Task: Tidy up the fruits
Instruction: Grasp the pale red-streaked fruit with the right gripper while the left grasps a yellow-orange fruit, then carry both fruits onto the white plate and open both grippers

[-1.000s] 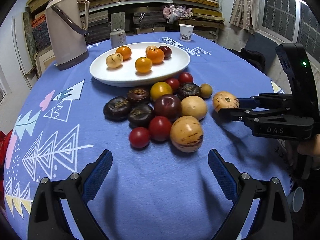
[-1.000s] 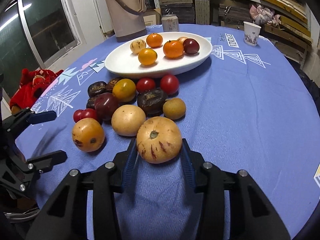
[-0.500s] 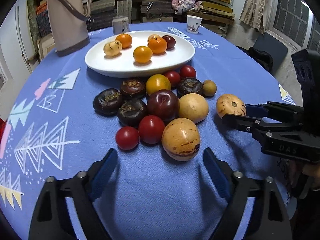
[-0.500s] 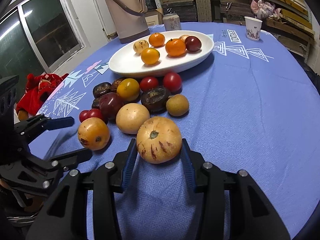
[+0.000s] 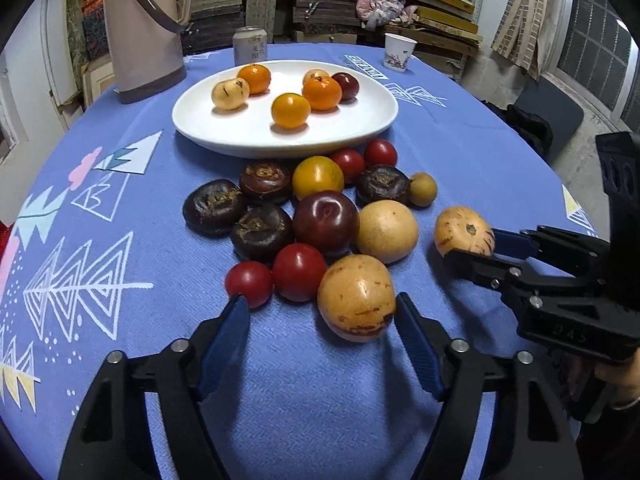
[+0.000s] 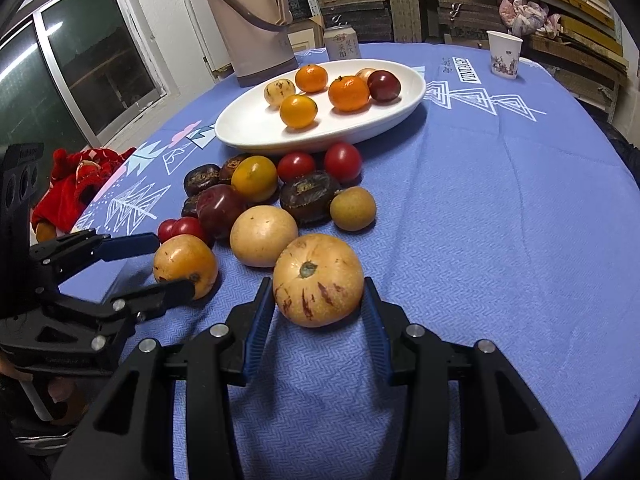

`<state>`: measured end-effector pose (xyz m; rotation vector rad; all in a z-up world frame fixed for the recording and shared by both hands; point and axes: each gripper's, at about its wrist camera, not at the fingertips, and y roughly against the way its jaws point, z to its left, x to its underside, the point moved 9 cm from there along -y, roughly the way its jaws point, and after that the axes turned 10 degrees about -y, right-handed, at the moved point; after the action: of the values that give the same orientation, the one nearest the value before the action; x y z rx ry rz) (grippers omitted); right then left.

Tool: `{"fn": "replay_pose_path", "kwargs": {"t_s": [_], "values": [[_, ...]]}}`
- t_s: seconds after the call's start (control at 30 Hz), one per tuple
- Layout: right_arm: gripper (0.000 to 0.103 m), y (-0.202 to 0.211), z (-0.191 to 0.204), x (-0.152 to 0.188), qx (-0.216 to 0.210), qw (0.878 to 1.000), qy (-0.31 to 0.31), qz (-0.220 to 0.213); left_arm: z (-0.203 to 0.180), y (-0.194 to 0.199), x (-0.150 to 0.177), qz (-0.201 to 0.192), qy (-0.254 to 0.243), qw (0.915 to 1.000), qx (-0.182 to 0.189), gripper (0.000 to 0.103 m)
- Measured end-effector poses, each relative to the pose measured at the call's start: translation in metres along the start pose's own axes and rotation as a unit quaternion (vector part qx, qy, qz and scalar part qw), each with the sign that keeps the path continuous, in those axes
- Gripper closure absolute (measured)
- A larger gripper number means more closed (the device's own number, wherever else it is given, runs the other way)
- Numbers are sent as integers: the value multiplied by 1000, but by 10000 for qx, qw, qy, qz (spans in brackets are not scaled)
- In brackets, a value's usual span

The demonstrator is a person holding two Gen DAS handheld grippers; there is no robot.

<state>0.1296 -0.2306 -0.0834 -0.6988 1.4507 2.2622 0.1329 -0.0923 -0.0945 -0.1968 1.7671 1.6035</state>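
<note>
A pile of loose fruit lies on a round tabletop (image 5: 460, 152) covered in blue patterned cloth, just in front of a white oval plate (image 5: 224, 128).

At the near edge of the pile sits a speckled yellow-orange fruit (image 5: 356, 298). The left hand-held gripper (image 5: 320, 320) is closing around it: its right blue pad is right at the fruit's side, while the left pad is still clear of it, near a small red tomato (image 5: 249, 283). The fruit rests on the cloth.

To the right, apart from the pile, a pale striped melon-like fruit (image 6: 318, 280) is clamped between the narrow-set blue pads of the right hand-held gripper (image 6: 319, 304), both pads pressing its sides.

The rest of the pile holds more red tomatoes, four dark brown ridged fruits, a deep purple plum (image 5: 326, 222), a yellow-orange tomato (image 5: 318, 177), a pale round fruit (image 5: 387, 231) and a small tan one (image 5: 423, 189).

On the plate lie three orange citrus fruits, two pale fruits and a dark plum.

Behind the plate stand a beige thermos jug (image 5: 142, 32), a drinks can (image 5: 250, 45) and a paper cup (image 5: 399, 51). Cluttered shelves fill the background.
</note>
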Motion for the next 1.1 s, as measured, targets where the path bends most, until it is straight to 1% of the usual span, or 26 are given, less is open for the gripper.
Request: {"fn": "replay_pose_path", "kwargs": {"t_s": [0.07, 0.1, 0.13, 0.17, 0.2, 0.23, 0.37, 0.4, 0.43, 0.5, 0.57, 0.67, 0.77, 0.9, 1.1], "values": [[60, 0, 1, 1, 16, 10000, 33, 5, 0, 0, 0, -15, 38, 10000, 4, 33], [60, 0, 1, 1, 18, 10000, 25, 7, 0, 1, 0, -21, 36, 10000, -2, 37], [60, 0, -1, 1, 17, 10000, 4, 9, 0, 1, 0, -18, 22, 10000, -1, 43], [60, 0, -1, 1, 10, 10000, -8, 15, -2, 1, 1, -5, 9, 10000, 46, 47], [60, 0, -1, 1, 3, 10000, -10, 23, -6, 0, 3, 27, 21, 9997, 253, 56], [60, 0, -1, 1, 6, 10000, -5, 27, -7, -1, 5, 85, 40, 9994, 334, 56], [60, -1, 0, 2, 1, 10000, 9, 51, -7, -5, 11, 154, 42, 9994, 311, 57], [60, -1, 0, 2, -12, 10000, 3, 54, -6, -5, 13, 156, 69, 9994, 317, 61], [60, -2, 0, 2, -34, 10000, -3, 62, -4, -4, 13, 119, 92, 9994, 317, 62], [60, -2, 1, 2, -40, 10000, 5, 75, -2, -5, 12, 99, 142, 9990, 402, 62], [60, -3, 2, 3, -17, 9999, 42, 91, -2, -4, 12, 66, 130, 9991, 396, 62], [60, -3, 3, 3, 52, 9999, 94, 82, -5, -3, 13, 5, -31, 9995, 301, 62], [60, 1, 4, 3, -13, 10000, 63, -22, -7, 0, 16, 1, -83, 9993, 359, 63], [61, 7, 4, 3, 14, 9998, 93, -150, 0, 7, 18, 6, -1, 9993, 387, 63], [61, 10, 2, 7, 66, 9999, 53, -135, 9, 27, 12, -194, 57, 9989, 412, 62]]}}
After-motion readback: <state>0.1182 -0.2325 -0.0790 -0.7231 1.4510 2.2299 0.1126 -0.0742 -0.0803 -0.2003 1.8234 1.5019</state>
